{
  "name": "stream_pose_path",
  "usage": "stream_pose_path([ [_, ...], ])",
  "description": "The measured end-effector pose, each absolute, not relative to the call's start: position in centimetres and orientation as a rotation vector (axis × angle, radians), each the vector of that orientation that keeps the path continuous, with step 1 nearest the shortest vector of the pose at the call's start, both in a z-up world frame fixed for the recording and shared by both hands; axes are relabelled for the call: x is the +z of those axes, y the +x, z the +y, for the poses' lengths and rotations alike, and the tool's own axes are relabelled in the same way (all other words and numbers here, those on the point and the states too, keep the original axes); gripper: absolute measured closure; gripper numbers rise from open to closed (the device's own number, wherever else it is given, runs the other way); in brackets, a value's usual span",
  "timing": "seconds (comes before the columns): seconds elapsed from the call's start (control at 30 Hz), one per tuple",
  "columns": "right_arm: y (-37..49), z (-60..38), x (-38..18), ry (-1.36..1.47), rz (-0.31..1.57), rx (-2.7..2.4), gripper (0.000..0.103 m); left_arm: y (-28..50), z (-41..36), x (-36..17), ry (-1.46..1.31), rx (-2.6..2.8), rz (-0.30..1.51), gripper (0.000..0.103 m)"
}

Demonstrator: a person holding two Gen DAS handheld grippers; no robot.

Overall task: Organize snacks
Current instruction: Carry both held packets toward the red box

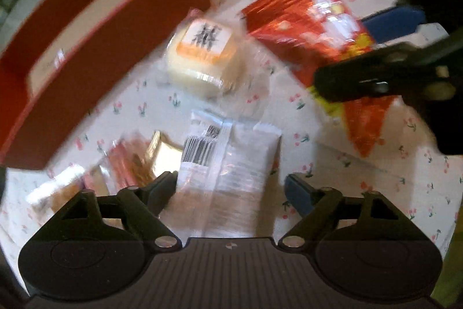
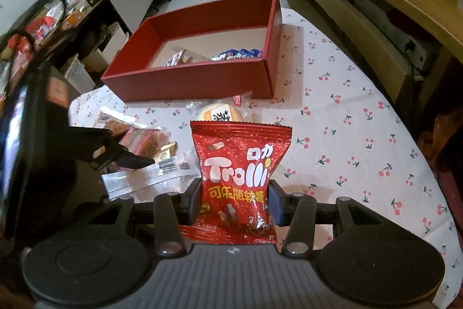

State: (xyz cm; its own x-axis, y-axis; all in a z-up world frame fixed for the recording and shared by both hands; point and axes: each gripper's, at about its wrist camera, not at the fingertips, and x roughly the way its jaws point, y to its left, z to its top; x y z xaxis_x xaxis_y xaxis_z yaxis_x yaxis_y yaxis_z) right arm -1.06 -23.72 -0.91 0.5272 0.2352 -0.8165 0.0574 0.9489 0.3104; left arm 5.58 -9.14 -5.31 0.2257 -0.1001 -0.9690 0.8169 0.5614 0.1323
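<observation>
**Red gummy bag clamped, white packet between spread fingers**

The right hand-held gripper [image 2: 234, 200] is clenched on a red Trolli gummy bag [image 2: 240, 170], held upright above the cherry-print counter [image 2: 361, 112]. The left hand-held gripper [image 1: 230, 187] is released, its fingers straddling a white barcoded packet [image 1: 231, 161] lying flat on the counter. A wrapped pastry [image 1: 202, 54] lies just beyond it. The red box [image 2: 196, 80] stands open behind, with a few snacks inside.

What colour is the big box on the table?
The box is red, shown best in the right wrist view.
</observation>
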Motion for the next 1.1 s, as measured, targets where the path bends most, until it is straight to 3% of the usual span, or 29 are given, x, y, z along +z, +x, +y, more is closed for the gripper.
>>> stream_pose_path([
  [0.17,-1.1,-23.8,-1.0,0.314,1.016,0.106,0.029,6.0,-7.5,-3.9,0.587,-0.693,1.195,0.043],
  [0.33,-1.3,-23.7,-1.1,0.302,1.017,0.099,0.029,5.2,-6.4,-2.7,0.471,-0.664,1.179,0.051],
  [0.43,-1.5,-24.1,-1.0,0.308,1.009,0.086,0.029,4.9,-6.1,-2.3,0.404,-0.635,1.184,0.067],
  [0.53,-1.7,-24.2,-0.9,0.312,1.002,0.082,0.029,4.7,-5.7,-2.2,0.373,-0.614,1.195,0.067],
  [0.63,-1.7,-24.3,-0.9,0.313,1.003,0.08,0.029,4.4,-6.1,-2.4,0.346,-0.595,1.196,0.053],
  [0.73,-1.7,-24.3,-1.0,0.312,1.005,0.077,0.029,3.9,-6.9,-2.8,0.397,-0.59,1.163,0.022],
  [0.83,-1.7,-24.4,-1.0,0.314,1.008,0.078,0.029,3.8,-7.8,-3.7,0.468,-0.58,1.137,0.017],
  [1.0,-1.6,-24.3,-1.3,0.308,1.019,0.085,0.029,3.9,-8.0,-5.1,0.505,-0.566,1.151,0.016],
  [1.03,-1.6,-24.2,-1.3,0.307,1.021,0.086,0.029,3.6,-8.0,-5.0,0.503,-0.563,1.158,0.021],
  [1.07,-1.6,-24.2,-1.3,0.305,1.02,0.09,0.029,3.3,-8.1,-4.9,0.489,-0.575,1.164,0.036],
  [1.1,-1.5,-24.1,-1.3,0.304,1.019,0.092,0.029,3.0,-8.1,-4.6,0.477,-0.595,1.17,0.043],
])
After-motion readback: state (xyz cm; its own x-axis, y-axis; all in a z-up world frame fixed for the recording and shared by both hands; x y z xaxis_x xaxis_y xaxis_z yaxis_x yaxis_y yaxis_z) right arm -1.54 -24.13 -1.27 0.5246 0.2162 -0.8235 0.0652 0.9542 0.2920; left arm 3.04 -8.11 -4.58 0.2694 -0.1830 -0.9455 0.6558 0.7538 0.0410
